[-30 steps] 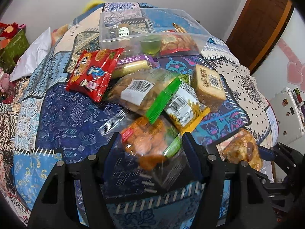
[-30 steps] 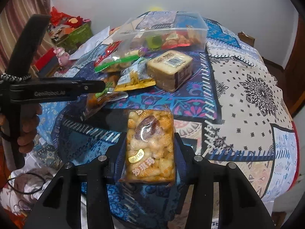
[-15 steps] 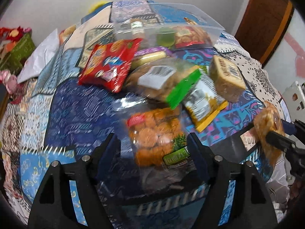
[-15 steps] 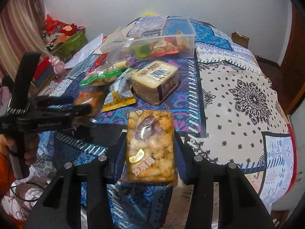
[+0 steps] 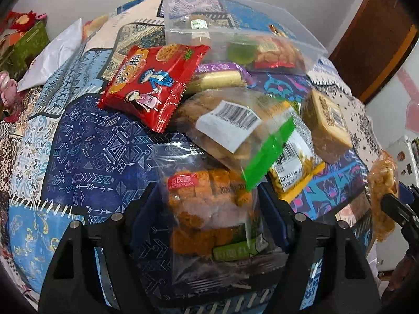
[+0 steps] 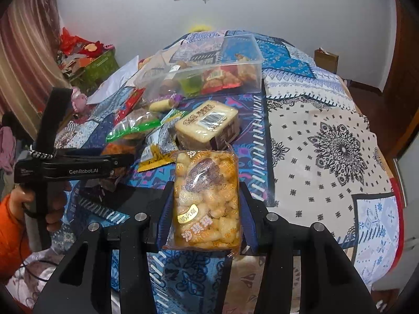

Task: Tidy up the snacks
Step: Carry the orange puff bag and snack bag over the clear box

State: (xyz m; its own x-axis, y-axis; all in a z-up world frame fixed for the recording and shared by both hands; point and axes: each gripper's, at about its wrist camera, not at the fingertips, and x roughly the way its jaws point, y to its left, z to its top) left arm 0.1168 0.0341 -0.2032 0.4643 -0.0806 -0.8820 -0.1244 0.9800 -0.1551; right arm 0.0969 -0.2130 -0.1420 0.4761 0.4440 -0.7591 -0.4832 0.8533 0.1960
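An orange fried-snack bag point(image 5: 209, 204) lies on the patterned bedspread point(image 5: 86, 157) between the fingers of my left gripper point(image 5: 207, 187), which is open; its pads stand clear of the bag's sides. A pale puffed-snack pack point(image 6: 207, 198) sits upright in my right gripper point(image 6: 207, 185), shut on it. That pack point(image 5: 382, 183) also shows at the right edge of the left wrist view. The clear plastic box point(image 6: 258, 60) at the back holds a green jelly cup point(image 5: 241, 51) and a red pack point(image 5: 277, 55).
Piled before the box are a red bag point(image 5: 154, 83), a gold bar point(image 5: 217, 77), a barcoded clear bag with a green strip point(image 5: 230, 125), a yellow bag point(image 5: 296, 167) and a beige cake block point(image 6: 207, 124). A hand in an orange sleeve point(image 6: 15, 209) holds the left gripper point(image 6: 123, 159).
My left gripper has widened and let go of the orange bag, which now lies flat on the bedspread. It has sunk closer to the pile. The right gripper keeps its pack.
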